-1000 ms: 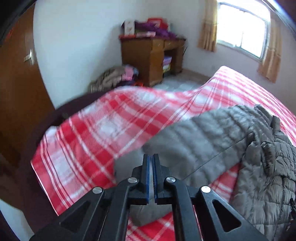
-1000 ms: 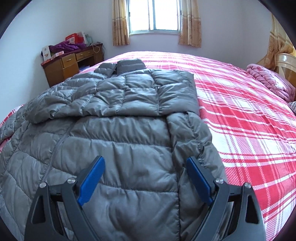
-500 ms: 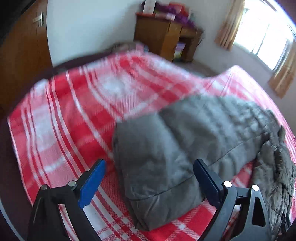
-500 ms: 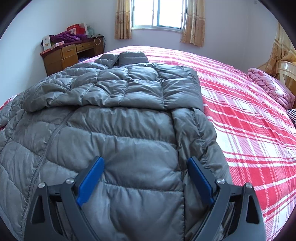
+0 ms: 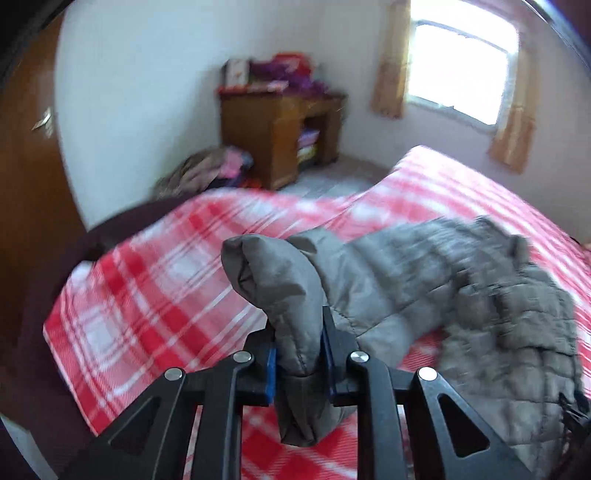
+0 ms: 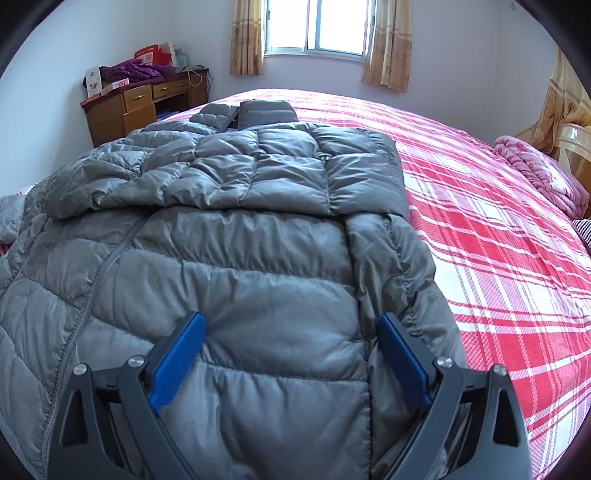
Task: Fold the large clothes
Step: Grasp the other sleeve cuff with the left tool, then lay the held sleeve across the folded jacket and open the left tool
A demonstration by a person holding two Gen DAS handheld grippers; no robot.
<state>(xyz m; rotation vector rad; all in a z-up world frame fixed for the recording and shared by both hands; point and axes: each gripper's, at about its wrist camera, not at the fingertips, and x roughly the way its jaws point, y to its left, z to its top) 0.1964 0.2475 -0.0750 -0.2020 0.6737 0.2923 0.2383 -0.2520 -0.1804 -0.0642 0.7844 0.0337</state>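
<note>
A grey quilted down jacket [image 6: 258, 236] lies spread on a bed with a red and white plaid cover [image 6: 498, 236]. One sleeve is folded across its chest. In the left wrist view the other sleeve [image 5: 388, 280] stretches out over the plaid, and my left gripper [image 5: 300, 354] is closing on its cuff end [image 5: 269, 273], which bunches up above the blue pads and hangs below them. In the right wrist view my right gripper [image 6: 291, 354] stands open just over the jacket's lower body, with nothing pinched between its blue pads.
A wooden desk [image 6: 140, 107] piled with boxes and purple cloth stands by the wall left of a curtained window [image 6: 319, 26]. Clothes [image 5: 210, 170] lie heaped on the floor beside it. A pink blanket [image 6: 543, 177] lies near the headboard at right. A brown wardrobe door [image 5: 26, 177] is at left.
My left gripper opened wide over the sleeve end, then closed on it and lifted it off the bed. The right gripper has stayed open over the jacket.
</note>
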